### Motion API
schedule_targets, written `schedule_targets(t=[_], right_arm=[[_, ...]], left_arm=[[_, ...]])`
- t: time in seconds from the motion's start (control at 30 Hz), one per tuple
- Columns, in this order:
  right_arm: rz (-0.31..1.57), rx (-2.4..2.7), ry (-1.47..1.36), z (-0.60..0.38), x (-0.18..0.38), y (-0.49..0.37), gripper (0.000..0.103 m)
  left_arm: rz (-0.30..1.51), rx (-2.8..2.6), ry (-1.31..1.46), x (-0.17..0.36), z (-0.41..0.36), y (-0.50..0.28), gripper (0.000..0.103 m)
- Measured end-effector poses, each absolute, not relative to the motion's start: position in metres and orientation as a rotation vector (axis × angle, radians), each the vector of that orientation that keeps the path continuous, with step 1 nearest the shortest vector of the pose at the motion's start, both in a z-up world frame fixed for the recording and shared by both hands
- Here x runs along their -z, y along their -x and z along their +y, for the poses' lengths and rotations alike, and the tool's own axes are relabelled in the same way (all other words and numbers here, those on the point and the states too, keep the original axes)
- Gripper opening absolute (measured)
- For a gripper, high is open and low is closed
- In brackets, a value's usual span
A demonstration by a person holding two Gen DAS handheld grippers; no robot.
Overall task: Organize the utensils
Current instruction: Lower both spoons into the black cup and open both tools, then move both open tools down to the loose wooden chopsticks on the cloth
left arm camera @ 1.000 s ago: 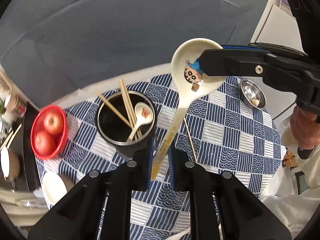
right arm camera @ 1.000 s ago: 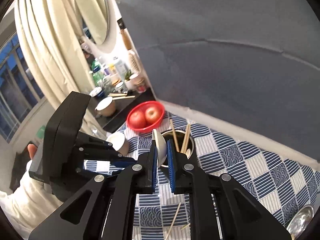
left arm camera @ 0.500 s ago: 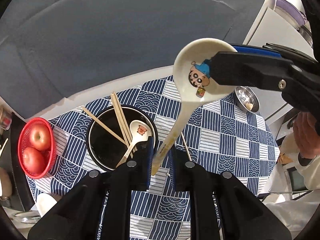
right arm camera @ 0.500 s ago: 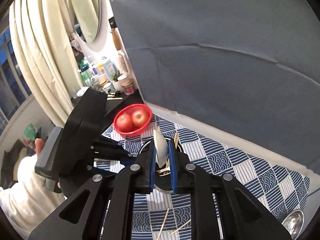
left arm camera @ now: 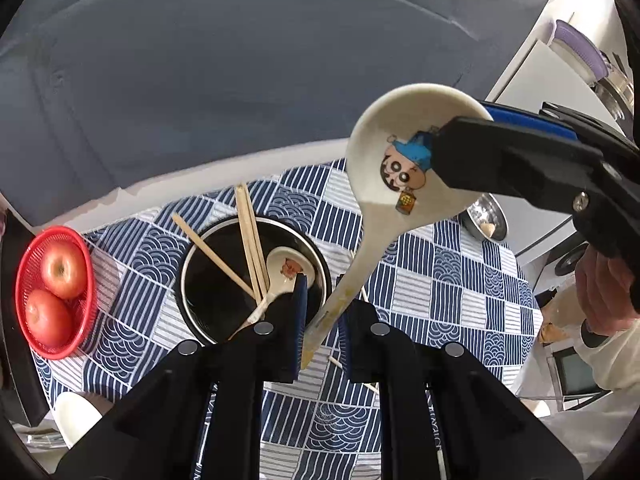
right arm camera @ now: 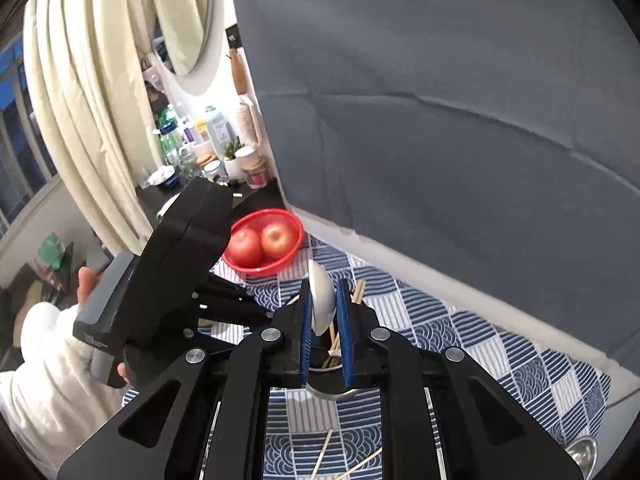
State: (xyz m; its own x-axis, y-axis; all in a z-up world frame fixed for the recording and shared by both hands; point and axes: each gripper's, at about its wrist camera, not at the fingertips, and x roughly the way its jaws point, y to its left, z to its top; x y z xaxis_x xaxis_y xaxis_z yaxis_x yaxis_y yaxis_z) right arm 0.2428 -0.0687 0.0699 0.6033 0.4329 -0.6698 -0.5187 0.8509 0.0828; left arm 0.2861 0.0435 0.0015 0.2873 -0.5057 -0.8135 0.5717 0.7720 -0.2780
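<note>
Above the round black metal-rimmed pot (left arm camera: 224,280) on the blue-and-white patterned tablecloth (left arm camera: 440,280), a white ceramic soup spoon with a cartoon print (left arm camera: 384,200) was held at both ends: the left gripper (left arm camera: 320,320) was clamped on its handle tip, and the right gripper (right arm camera: 323,308) was clamped across its bowl. Inside the pot stood several wooden chopsticks (left arm camera: 250,248) and a second white cartoon spoon (left arm camera: 280,276). Left of the pot sat a red mesh basket (left arm camera: 24,320) of two red apples (left arm camera: 60,272); loose chopsticks (right arm camera: 324,452) lay on the cloth near the pot.
</note>
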Motion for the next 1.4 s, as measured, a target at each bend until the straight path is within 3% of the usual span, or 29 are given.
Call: schedule_targets(t=[0.2, 0.23, 0.27, 0.3, 0.33, 0.5, 0.87, 1.4], right_arm=[[0.708, -0.545, 0.169, -0.064, -0.081, -0.237, 0.013], [0.711, -0.551, 0.178, -0.062, -0.08, -0.237, 0.014], [0.718, -0.558, 0.181, -0.061, -0.077, -0.236, 0.017], [0.722, -0.553, 0.184, -0.06, -0.076, -0.236, 0.038], [0.723, -0.538, 0.188, -0.06, -0.074, -0.236, 0.066], [0.733, -0.494, 0.164, -0.077, -0.064, -0.233, 0.083], [0.847, -0.406, 0.078, -0.12, -0.025, -0.239, 0.086], [1.068, -0.359, 0.108, -0.141, 0.058, -0.248, 0.087]], left_arm=[[1.037, 0.707, -0.059, -0.009, 0.046, -0.292, 0.018], [1.039, 0.698, -0.056, -0.007, 0.047, -0.292, 0.024], [1.041, 0.675, -0.058, -0.003, 0.048, -0.292, 0.049], [1.039, 0.663, -0.053, -0.001, 0.051, -0.291, 0.065], [1.045, 0.666, -0.035, 0.002, 0.053, -0.289, 0.065], [1.033, 0.636, -0.022, 0.008, 0.064, -0.27, 0.08], [1.092, 0.504, -0.01, 0.029, 0.082, -0.243, 0.097], [1.244, 0.396, 0.009, 0.085, 0.063, -0.206, 0.097]])
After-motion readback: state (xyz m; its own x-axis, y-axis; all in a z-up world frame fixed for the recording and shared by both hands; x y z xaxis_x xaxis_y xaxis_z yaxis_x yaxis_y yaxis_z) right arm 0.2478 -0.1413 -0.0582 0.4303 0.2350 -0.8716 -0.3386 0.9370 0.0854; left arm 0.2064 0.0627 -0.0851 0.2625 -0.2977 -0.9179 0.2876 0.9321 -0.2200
